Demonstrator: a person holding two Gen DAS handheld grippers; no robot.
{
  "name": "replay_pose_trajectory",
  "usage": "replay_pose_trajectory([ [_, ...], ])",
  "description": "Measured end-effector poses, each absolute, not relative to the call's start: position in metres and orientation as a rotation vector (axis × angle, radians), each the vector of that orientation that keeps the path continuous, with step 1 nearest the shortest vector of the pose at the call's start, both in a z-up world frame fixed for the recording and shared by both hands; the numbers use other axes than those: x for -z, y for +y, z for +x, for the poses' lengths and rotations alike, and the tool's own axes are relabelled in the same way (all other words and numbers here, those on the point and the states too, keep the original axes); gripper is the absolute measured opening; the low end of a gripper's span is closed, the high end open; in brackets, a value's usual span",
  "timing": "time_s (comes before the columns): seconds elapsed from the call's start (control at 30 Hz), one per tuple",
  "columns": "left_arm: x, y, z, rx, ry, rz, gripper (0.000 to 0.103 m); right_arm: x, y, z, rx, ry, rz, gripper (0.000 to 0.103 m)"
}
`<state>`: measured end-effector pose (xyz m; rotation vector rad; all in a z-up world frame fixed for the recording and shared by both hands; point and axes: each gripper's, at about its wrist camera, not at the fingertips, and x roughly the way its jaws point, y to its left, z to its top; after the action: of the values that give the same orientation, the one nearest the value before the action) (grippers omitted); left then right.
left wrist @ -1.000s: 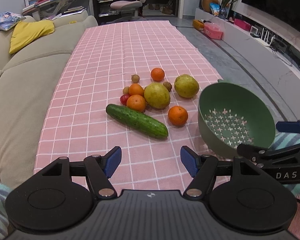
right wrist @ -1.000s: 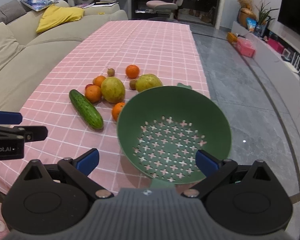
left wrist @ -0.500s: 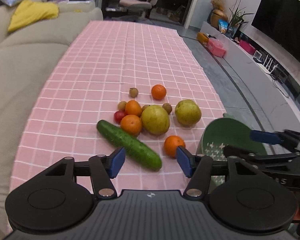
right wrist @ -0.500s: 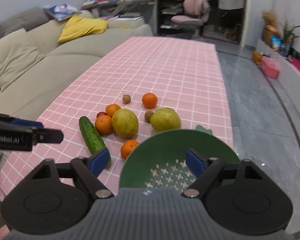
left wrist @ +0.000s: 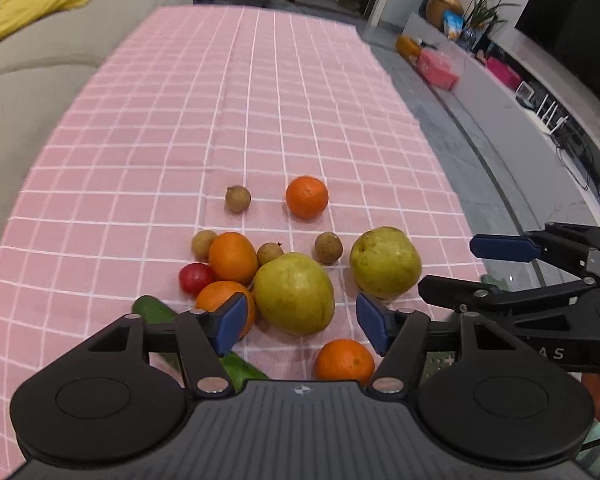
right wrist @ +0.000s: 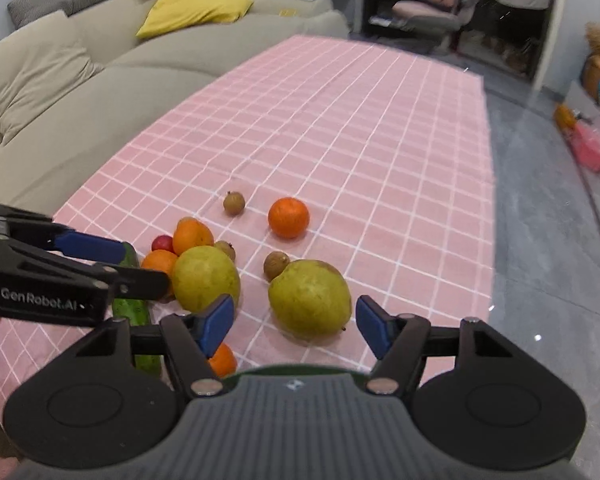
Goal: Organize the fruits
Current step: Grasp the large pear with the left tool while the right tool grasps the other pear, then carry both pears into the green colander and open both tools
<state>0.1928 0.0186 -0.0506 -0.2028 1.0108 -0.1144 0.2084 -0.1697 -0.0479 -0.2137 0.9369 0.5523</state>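
Pink checked cloth (left wrist: 228, 112) covered the whole long table, white grid lines running away toward the far end, and it looked pretty flat apart from a faint crease down the middle. Along one side sat a big beige sofa (right wrist: 80, 92) with a yellow cushion (right wrist: 196, 8) flopped on it, and past the table end was a pinkish office chair (right wrist: 436, 4) in front of dark shelving. Grey floor (right wrist: 540, 240) ran down the other side, with a pink box (left wrist: 436, 68) and a potted plant (left wrist: 480, 8) against the low wall unit.

All the fruit was bunched at the near end of the cloth. Two big yellow-green pears: the left pear (left wrist: 294, 292) touching a couple of oranges, the right pear (right wrist: 310, 298) a bit apart from it. One orange (left wrist: 307, 196) sat alone further out, another (left wrist: 344, 360) right up close to the camera. Small brown longans (left wrist: 237, 199) were dotted around, a red cherry tomato (left wrist: 196, 278) tucked beside the oranges, and a cucumber (right wrist: 134, 308) lay at the left edge of the pile. The green colander's rim (right wrist: 292, 369) only just peeked over the right tool's body.

Left gripper (left wrist: 300, 322) had just been spreading its jaws, and they hung apart near the left pear without touching it. Right gripper (right wrist: 296, 324) had been narrowing but its jaws were also apart, with the right pear showing between them, not pinched.
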Motion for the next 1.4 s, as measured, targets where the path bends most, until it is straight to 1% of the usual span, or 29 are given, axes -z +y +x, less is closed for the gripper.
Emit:
replay_pose_trajectory([
  [0.1, 0.061, 0.021, 0.207, 0.114, 1.053, -0.216, 0.08, 0.065, -0.166, 0.228, -0.566, 0.983, -0.246, 0.065],
  [0.27, 0.076, 0.022, 0.222, 0.101, 1.141, -0.241, 0.08, 0.089, -0.158, 0.251, -0.613, 1.047, -0.303, 0.065],
  [0.43, 0.079, 0.013, 0.229, 0.118, 1.159, -0.204, 0.082, 0.103, -0.153, 0.262, -0.645, 1.087, -0.322, 0.066],
  [0.47, 0.079, 0.011, 0.23, 0.122, 1.159, -0.194, 0.082, 0.104, -0.152, 0.263, -0.653, 1.091, -0.323, 0.067],
  [0.5, 0.08, 0.009, 0.231, 0.121, 1.162, -0.187, 0.078, 0.105, -0.151, 0.265, -0.661, 1.095, -0.323, 0.067],
  [0.6, 0.081, 0.01, 0.235, 0.11, 1.165, -0.196, 0.075, 0.111, -0.15, 0.269, -0.678, 1.099, -0.324, 0.067],
  [0.73, 0.085, 0.007, 0.242, 0.105, 1.155, -0.183, 0.076, 0.115, -0.152, 0.274, -0.703, 1.113, -0.291, 0.067],
  [0.93, 0.087, 0.002, 0.244, 0.103, 1.143, -0.127, 0.076, 0.12, -0.151, 0.272, -0.722, 1.104, -0.317, 0.069],
  [0.97, 0.087, 0.002, 0.244, 0.105, 1.142, -0.123, 0.07, 0.121, -0.151, 0.272, -0.719, 1.103, -0.316, 0.069],
  [1.0, 0.087, 0.002, 0.244, 0.108, 1.14, -0.113, 0.068, 0.121, -0.151, 0.272, -0.714, 1.103, -0.314, 0.068],
  [1.23, 0.087, 0.004, 0.238, 0.113, 1.103, -0.136, 0.066, 0.121, -0.155, 0.269, -0.686, 1.093, -0.284, 0.066],
  [1.4, 0.077, 0.008, 0.23, 0.111, 1.069, -0.164, 0.066, 0.112, -0.157, 0.26, -0.673, 1.065, -0.248, 0.066],
])
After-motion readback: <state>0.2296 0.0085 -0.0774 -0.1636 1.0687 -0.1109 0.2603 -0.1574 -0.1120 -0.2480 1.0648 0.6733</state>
